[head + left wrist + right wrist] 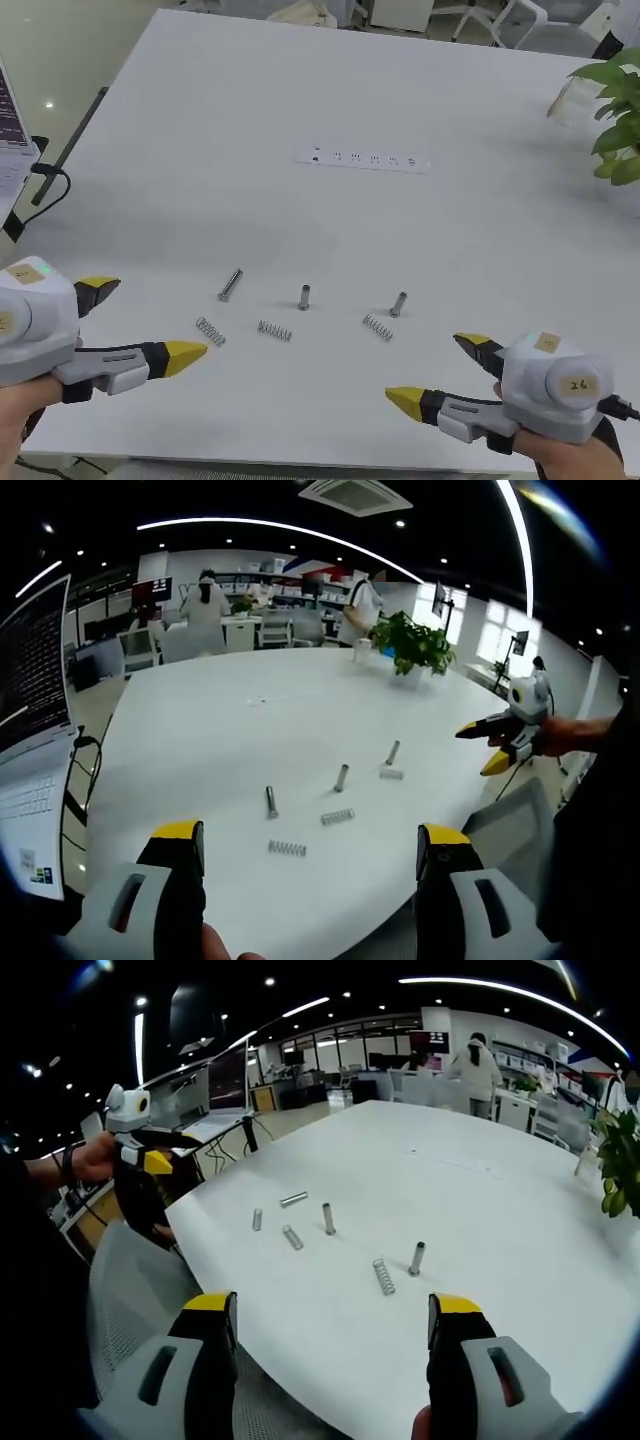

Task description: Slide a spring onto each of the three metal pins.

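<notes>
Three metal pins rest on the white table: the left pin point(230, 285) lies on its side, the middle pin point(304, 297) and the right pin point(399, 304) stand up. A spring lies just in front of each: left spring point(210, 331), middle spring point(274, 331), right spring point(377, 327). My left gripper point(142, 320) is open at the near left, a short way from the left spring. My right gripper point(438, 371) is open at the near right, below the right spring. Both hold nothing. The left gripper view point(310, 835) and right gripper view point(335, 1305) show wide jaws facing the pins point(341, 778) point(328, 1218).
A white power strip point(362, 158) lies at mid-table beyond the pins. A green plant point(618, 120) stands at the far right edge. A laptop point(10, 120) with cables sits off the left side. The table's near edge point(300, 455) runs just under both grippers.
</notes>
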Motion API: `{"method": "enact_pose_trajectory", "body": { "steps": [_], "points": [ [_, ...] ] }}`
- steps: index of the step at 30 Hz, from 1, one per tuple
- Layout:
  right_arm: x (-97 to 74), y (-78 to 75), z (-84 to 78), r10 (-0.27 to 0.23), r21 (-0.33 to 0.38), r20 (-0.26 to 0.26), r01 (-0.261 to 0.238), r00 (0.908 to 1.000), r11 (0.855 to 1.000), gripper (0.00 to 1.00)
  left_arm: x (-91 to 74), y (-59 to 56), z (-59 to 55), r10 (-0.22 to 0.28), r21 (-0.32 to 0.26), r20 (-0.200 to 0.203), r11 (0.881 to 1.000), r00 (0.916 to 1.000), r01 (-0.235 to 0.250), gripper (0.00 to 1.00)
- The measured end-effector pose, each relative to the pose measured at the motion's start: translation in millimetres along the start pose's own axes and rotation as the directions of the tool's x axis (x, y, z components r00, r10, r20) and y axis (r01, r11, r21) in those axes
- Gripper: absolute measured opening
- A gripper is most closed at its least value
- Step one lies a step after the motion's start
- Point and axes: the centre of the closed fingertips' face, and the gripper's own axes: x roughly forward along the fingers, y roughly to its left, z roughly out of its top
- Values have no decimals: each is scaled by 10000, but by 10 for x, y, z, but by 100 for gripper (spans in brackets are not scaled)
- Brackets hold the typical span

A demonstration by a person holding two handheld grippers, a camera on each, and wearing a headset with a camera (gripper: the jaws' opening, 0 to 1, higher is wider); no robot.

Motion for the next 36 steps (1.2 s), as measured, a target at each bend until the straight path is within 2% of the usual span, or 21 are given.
{"method": "enact_pose_trajectory", "body": {
  "steps": [10,19,36],
  "points": [
    [47,46,44,35,-150,-37,-36,10000,9999,77,-10,-11,3,-15,-11,77,10000,10000,15,85],
    [73,9,144,-116,-93,194,118,9997,9999,76,-43,54,-3,78,-40,99,10000,9999,-78,85],
    [69,-21,158,-267,12,212,266,9994,9996,76,17,106,29,10,-46,114,10000,9999,-9,85]
  ]
}}
